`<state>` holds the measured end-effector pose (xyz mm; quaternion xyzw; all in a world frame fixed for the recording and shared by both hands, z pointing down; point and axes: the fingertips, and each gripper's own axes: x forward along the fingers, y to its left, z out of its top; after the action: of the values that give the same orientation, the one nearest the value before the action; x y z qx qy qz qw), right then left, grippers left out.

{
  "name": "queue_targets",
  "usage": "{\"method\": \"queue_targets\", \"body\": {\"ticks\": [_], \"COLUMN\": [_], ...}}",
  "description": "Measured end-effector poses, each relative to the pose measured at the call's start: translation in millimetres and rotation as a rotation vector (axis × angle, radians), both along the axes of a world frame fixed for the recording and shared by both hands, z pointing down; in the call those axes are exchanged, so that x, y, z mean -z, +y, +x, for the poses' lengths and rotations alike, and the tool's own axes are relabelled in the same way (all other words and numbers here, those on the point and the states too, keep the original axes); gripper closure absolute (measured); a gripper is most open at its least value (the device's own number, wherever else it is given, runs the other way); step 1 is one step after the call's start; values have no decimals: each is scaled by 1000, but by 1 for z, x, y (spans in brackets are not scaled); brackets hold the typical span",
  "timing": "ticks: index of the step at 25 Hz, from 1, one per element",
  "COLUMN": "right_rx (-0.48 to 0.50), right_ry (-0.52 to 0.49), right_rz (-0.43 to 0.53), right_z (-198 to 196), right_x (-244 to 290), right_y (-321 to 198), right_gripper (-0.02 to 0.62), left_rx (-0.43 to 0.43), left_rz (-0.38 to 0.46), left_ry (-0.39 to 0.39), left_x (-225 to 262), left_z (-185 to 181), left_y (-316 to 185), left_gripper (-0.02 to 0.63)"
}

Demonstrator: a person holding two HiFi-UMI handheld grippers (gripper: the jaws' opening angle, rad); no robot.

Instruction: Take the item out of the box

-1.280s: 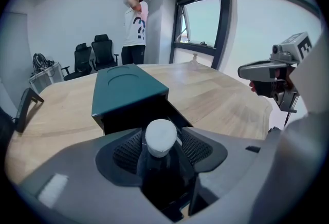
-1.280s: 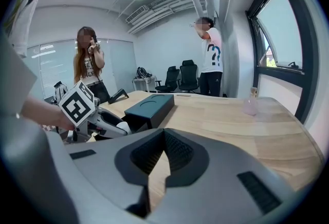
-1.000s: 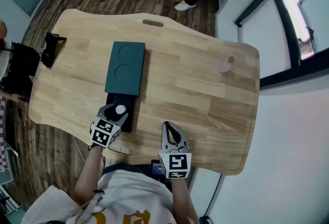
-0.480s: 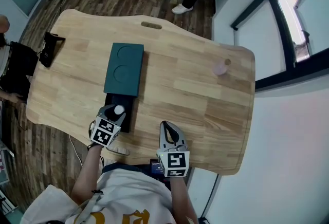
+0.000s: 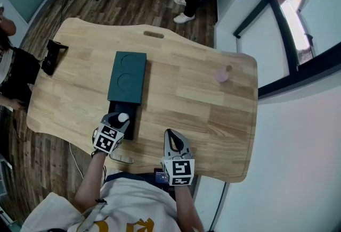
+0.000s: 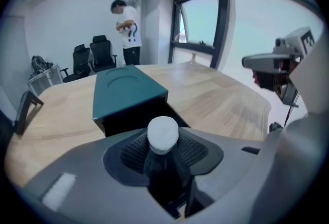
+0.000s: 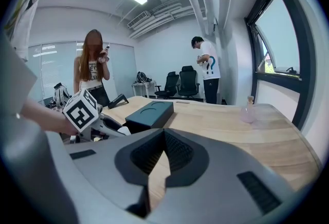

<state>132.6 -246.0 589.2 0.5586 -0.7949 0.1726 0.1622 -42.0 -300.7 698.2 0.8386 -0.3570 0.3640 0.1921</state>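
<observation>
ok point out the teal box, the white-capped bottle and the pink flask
teal box (image 5: 128, 77): head view, top face
white-capped bottle (image 6: 163, 134): left gripper view, white cap
pink flask (image 5: 220, 75): head view, body

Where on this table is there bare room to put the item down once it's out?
Bare wood runs wide between the teal box and the pink bottle, and on down toward the near edge. It is crowded at the near left, round the black tray.

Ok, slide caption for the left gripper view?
Left gripper, jaws closing on a dark, white-capped bottle before a teal rectangular box.
</observation>
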Motion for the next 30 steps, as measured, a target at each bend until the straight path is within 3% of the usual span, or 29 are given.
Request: {"method": "queue_targets", "body": {"ticks": [4,14,18,30], "right_rx": [0,1,-5,-64], "right_ry": [6,-6,-2,-15], "right_rz": [34,105,149,207], "right_z": [-5,-25,-28,-31], "right_x": [13,47,65,89], "right_y": [1,25,37,64], "right_gripper": [589,591,591,591], "left_rx": [87,53,69,64], "left_rz": [41,212,305,411], "left_ry": [143,236,308,373], "left_x": [33,110,151,205], "left_z": [-5,-10,-9,-18], "left_y": [1,22,36,65], "left_gripper": [434,434,434,434]}}
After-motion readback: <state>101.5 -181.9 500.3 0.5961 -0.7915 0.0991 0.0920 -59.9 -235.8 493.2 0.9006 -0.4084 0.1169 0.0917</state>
